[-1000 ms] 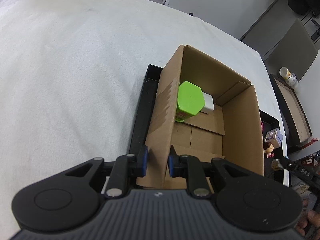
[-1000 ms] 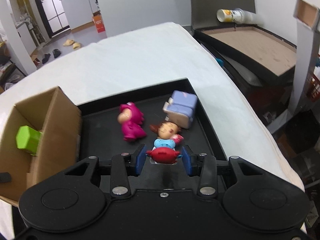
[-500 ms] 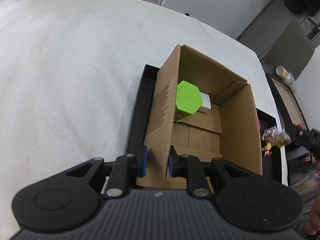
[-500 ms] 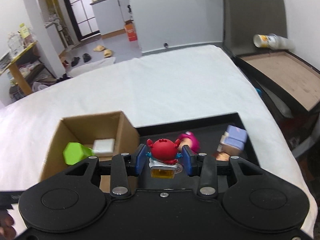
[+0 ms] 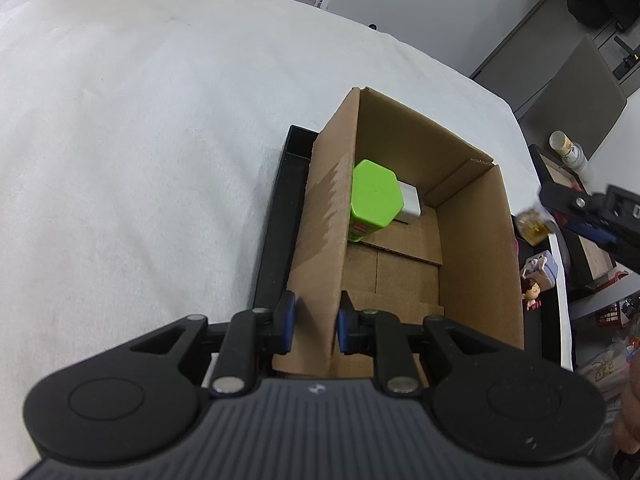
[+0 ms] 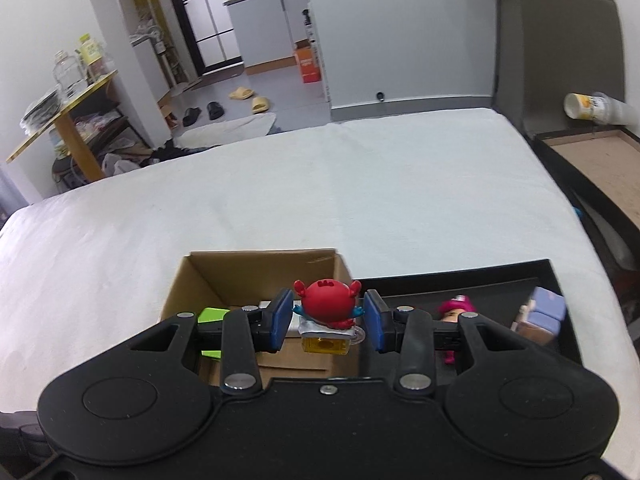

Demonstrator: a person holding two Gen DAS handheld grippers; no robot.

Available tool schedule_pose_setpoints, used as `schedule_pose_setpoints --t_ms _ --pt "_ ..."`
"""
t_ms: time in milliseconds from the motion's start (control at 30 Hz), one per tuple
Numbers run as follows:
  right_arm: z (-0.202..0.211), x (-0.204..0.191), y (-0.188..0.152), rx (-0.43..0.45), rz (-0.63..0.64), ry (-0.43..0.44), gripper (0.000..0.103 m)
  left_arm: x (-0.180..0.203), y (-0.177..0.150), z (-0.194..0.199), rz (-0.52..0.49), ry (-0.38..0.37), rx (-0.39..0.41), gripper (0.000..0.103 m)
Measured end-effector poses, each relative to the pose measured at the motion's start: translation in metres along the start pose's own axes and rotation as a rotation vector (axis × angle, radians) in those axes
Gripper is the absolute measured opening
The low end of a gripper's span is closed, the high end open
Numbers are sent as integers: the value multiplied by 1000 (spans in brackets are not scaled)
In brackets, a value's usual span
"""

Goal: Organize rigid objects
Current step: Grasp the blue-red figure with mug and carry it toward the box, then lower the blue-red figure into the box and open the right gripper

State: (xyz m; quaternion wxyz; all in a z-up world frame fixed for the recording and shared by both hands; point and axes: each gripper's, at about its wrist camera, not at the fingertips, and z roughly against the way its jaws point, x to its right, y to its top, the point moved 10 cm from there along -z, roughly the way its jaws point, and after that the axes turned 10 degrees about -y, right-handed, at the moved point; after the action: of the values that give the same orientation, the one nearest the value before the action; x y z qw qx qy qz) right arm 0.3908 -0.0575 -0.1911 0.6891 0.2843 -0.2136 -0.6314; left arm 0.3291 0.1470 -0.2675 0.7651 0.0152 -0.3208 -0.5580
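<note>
An open cardboard box (image 5: 472,248) stands on a black tray (image 5: 276,220) on the white table. Inside it are a green hexagonal container (image 5: 374,200) and a white block (image 5: 410,202). My left gripper (image 5: 314,322) is shut on the box's left wall. My right gripper (image 6: 326,318) is shut on a red crab figure (image 6: 326,306) with a yellow base and holds it above the box's (image 6: 260,276) right edge. In the left wrist view the right gripper (image 5: 560,216) shows at the box's right side with the figure's yellow base (image 5: 534,226).
On the tray to the right of the box lie a pink figure (image 6: 454,306), a lilac block figure (image 6: 542,316) and a small doll (image 5: 532,292). A dark wooden-topped unit (image 6: 592,160) with a cup (image 6: 588,106) stands right of the table.
My right gripper has lifted the crab figure off the tray and carried it left to the box's edge. My left gripper has stayed on the box wall.
</note>
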Motion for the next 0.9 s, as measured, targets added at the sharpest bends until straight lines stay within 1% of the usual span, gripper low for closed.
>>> schedule_pose_setpoints --t_ms 167,367,700,900 --pt "-8 -22 -1 -17 50 26 39 -1 -1 -1 3 -6 -1 19" --pt "-23 -42 -6 -49 111 23 39 -2 -1 -1 2 -17 -4 20" --pt "-45 -52 -18 -104 191 -27 39 -3 -4 -1 9 -46 -26 20" --pt "-55 -54 -25 -130 237 -78 39 -3 -4 -2 9 -57 -31 20"
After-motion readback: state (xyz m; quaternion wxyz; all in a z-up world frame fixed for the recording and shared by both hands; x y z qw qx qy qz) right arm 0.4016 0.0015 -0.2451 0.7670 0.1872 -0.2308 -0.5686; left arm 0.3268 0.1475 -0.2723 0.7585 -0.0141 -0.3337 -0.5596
